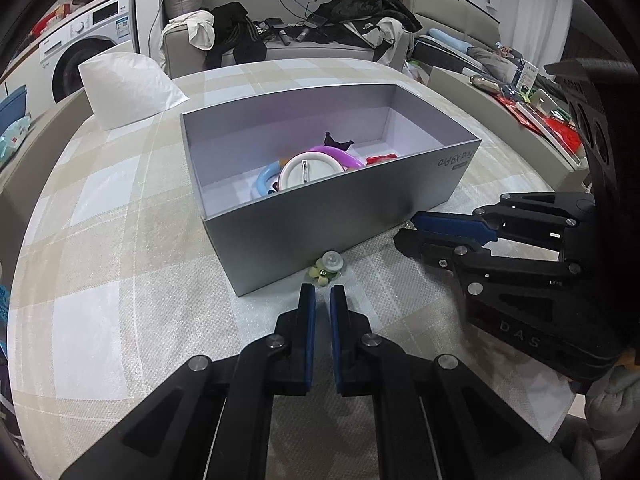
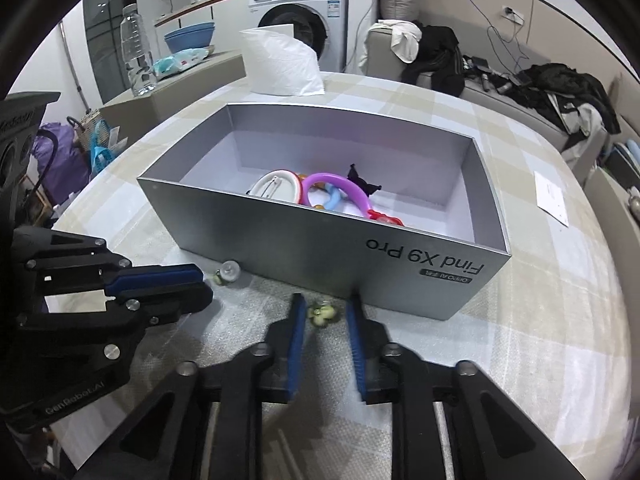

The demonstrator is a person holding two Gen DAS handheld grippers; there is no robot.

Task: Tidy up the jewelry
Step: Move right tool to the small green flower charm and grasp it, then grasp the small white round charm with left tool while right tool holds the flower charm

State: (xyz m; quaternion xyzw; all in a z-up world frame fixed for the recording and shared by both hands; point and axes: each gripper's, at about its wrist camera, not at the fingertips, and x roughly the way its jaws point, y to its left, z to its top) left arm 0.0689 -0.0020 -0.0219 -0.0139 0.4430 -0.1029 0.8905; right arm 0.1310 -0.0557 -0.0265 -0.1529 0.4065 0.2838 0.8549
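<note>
Two tiny trinkets left outside the grey box [image 2: 320,248]

My right gripper [image 2: 326,312] gapes around a light, slippery green charm [image 2: 321,314]; pinch its middle; left gripper [image 1: 322,294] nearly closed, empty.

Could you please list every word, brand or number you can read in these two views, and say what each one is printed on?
"Find X9 Pro": side wall of the open silver cardboard box, upside down in the right wrist view.
"OPPO AI": small dark badge beside it; its last characters are unreadable.
"DAS": body of the black right gripper.
"GenRobot.AI": body of the black left gripper.
White washing machine labels and the paper sheet: too small to read.
</note>
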